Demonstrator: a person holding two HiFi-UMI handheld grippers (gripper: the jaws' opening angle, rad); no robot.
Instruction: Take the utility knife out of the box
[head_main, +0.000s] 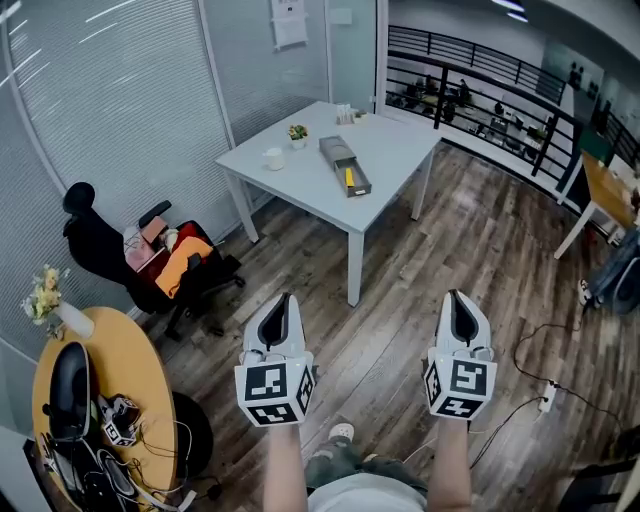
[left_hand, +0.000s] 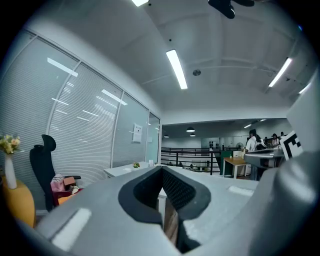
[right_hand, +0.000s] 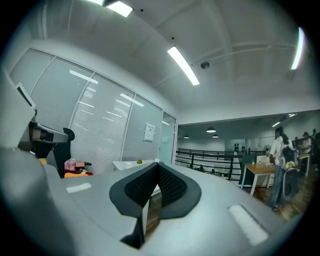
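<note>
Fingers closed on nothing, left gripper (head_main: 283, 300) and right gripper (head_main: 455, 296) hang well short of the box (head_main: 344, 164), where arriving unopened could knock its yellow utility knife (head_main: 348, 177) deeper.

Shows a white counter (head_main: 395, 150) on a wood floor (head_main: 480, 250). Carries a long grey box (head_main: 343, 163) near the middle, a white cup (head_main: 274, 158) and small potted plant (head_main: 297, 133) leftward, small items (head_main: 346, 114) at the far edge.

Bare floor (head_main: 400, 330) leads to table (head_main: 395, 150); cup (head_main: 273, 158) and plant (head_main: 297, 132) stand near box (head_main: 343, 160).
</note>
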